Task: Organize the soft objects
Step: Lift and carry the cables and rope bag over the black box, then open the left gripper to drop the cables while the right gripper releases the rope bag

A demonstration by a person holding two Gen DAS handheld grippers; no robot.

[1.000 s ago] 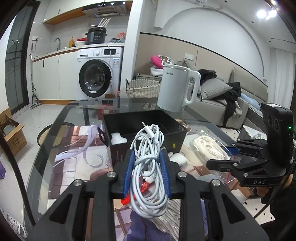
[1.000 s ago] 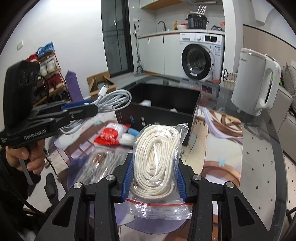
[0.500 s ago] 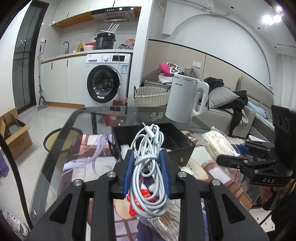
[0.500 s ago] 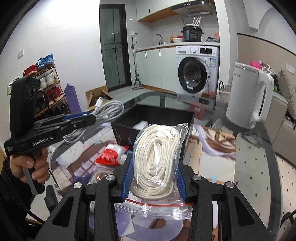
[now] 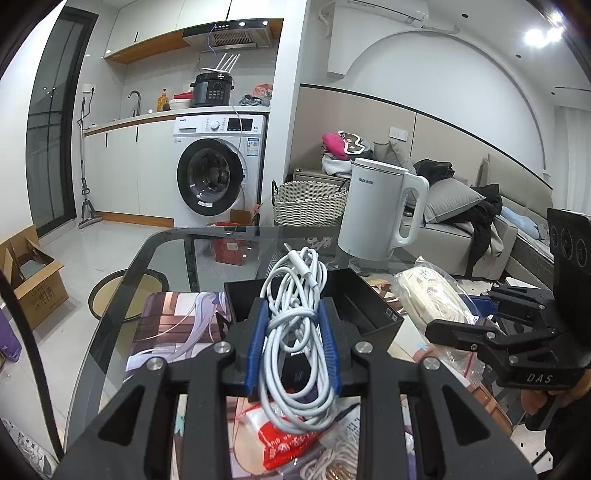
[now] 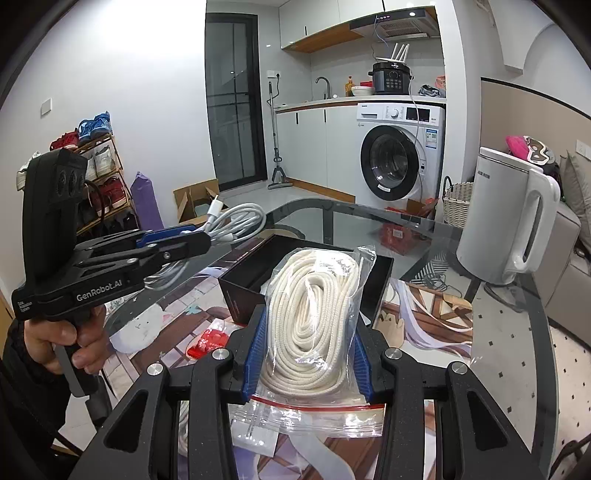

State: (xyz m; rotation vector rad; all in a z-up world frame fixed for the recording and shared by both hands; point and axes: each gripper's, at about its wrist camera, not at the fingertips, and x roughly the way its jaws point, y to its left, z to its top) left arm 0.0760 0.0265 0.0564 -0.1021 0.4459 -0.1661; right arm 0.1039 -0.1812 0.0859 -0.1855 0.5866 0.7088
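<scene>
White charging cable (image 5: 295, 325) and bagged rope (image 6: 314, 317), probably slippery, we pinch mid-coil in left gripper (image 5: 293, 332) and right gripper (image 6: 306, 350) above the black box (image 6: 255, 273)

Premises: a lived-in home, open-plan kitchen and living room. Kitchen side has a front-loading washing machine (image 5: 218, 177) under the counter, a sink tap (image 6: 323, 85), a pressure cooker (image 5: 213, 89) and a range hood (image 5: 229, 36). Living side has a sofa (image 5: 491, 229) with cushions and clothing, a wicker basket (image 5: 308, 204) and a shoe rack (image 6: 96, 177).

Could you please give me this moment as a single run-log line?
left gripper: shut on white cable | right gripper: shut on bagged rope | both held above the glass table | black box: ahead
</scene>
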